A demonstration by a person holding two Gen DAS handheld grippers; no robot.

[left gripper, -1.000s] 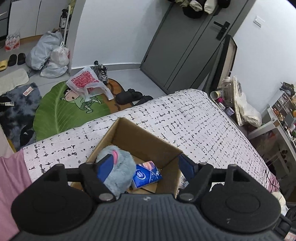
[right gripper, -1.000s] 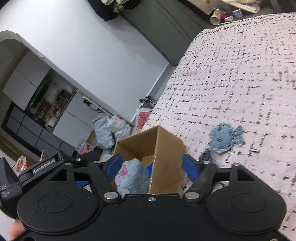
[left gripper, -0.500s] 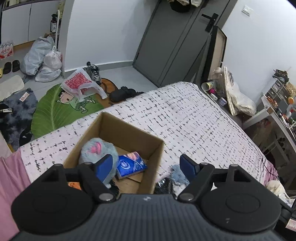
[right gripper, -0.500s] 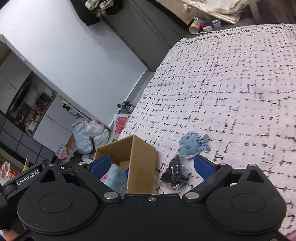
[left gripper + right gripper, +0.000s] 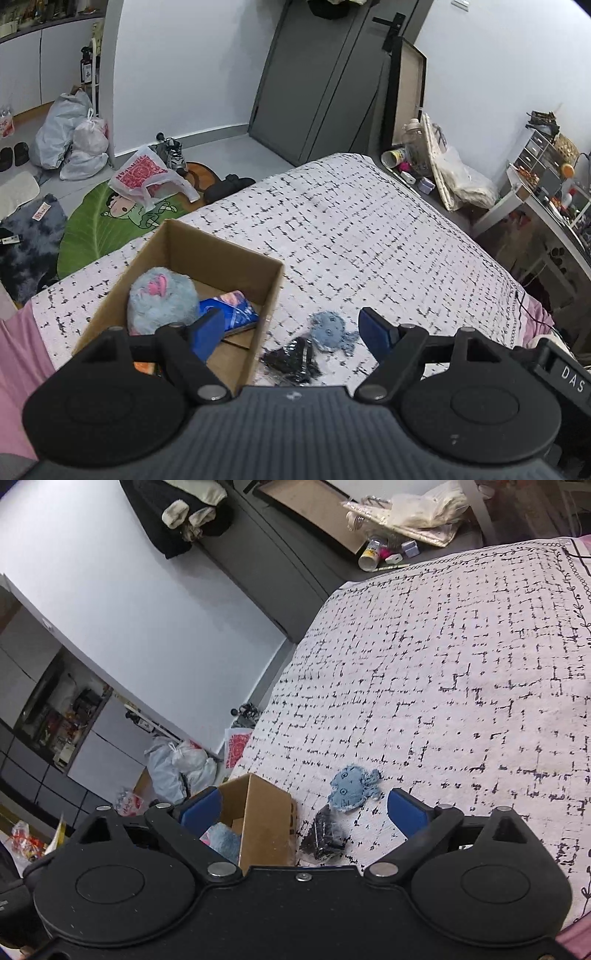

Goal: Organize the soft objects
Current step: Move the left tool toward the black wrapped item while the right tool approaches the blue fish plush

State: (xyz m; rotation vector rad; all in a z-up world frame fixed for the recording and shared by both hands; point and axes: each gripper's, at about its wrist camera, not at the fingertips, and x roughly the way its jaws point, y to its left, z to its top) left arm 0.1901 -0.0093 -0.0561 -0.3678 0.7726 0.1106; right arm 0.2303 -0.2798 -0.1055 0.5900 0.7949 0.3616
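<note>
box [image 5: 207, 247]: brown | plush [image 5: 160, 299]: blue-pink | bedspread [image 5: 369, 229]: white, black dashes

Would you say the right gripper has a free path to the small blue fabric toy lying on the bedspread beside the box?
Probably yes. The right gripper is open and empty, and the blue fabric toy lies uncovered on the bedspread ahead of it. Only the black item lies close beside it; the cardboard box stands off to the side.

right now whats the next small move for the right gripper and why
Probably lower the right gripper toward the small blue fabric toy on the bedspread. Its jaws stand open with nothing between them, and that toy and the dark bundle lie outside the cardboard box, which already holds the fluffy blue plush.
</note>
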